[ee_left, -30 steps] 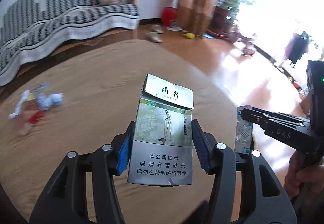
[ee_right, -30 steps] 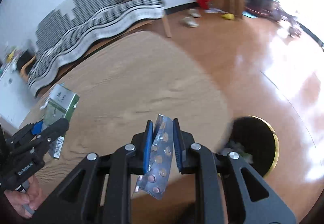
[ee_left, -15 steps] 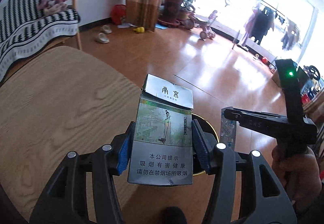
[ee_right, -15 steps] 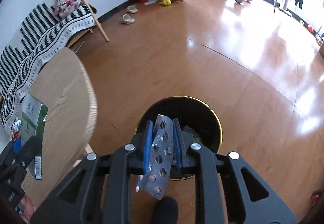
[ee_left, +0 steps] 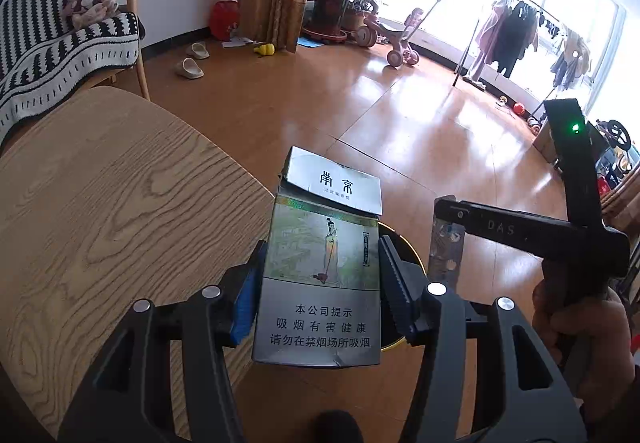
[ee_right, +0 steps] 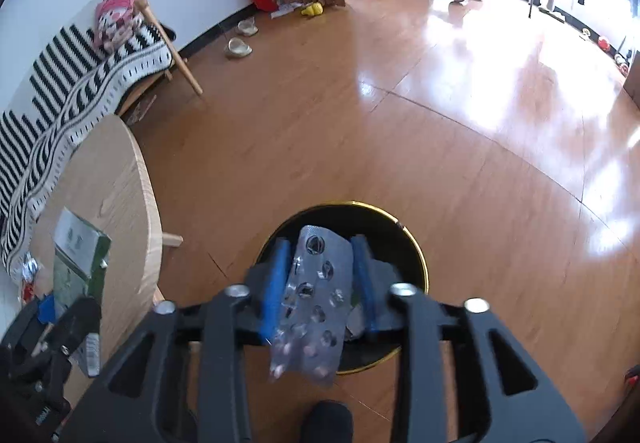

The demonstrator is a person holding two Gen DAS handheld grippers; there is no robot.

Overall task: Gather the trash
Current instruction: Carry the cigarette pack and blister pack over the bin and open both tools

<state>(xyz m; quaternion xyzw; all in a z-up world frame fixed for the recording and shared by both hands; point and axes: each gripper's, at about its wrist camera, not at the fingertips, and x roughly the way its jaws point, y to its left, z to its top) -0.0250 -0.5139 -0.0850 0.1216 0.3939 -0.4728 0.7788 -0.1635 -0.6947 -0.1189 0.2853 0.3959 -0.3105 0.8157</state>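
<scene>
Wood-grain counter (ee_left: 100,211) fills the left half of the left wrist view, its rounded edge curving down toward the frame centre; in the right wrist view it shows as a pale wedge at the left edge. Beyond it, glossy brown floor (ee_right: 440,115) spreads across both pictures. A black bin with a gold rim (ee_right: 416,255) stands on the floor in the lower middle of the right wrist view, directly past the right gripper (ee_right: 320,275). Its jaws are parted wider than the blister pack (ee_right: 316,299), a silver sheet with punched-out pockets lying tilted between the blue pads; the pack is blurred, and whether either pad touches it I cannot tell. The pack overlaps the bin's dark mouth in the frame. The left gripper (ee_left: 320,283) sits at the bottom centre of its own view, jaws closed on both sides of a cigarette pack (ee_left: 320,283), held upright with the flip lid ajar. At the right of that view the right gripper appears side-on, the blister pack hanging edge-on below its tip.
</scene>
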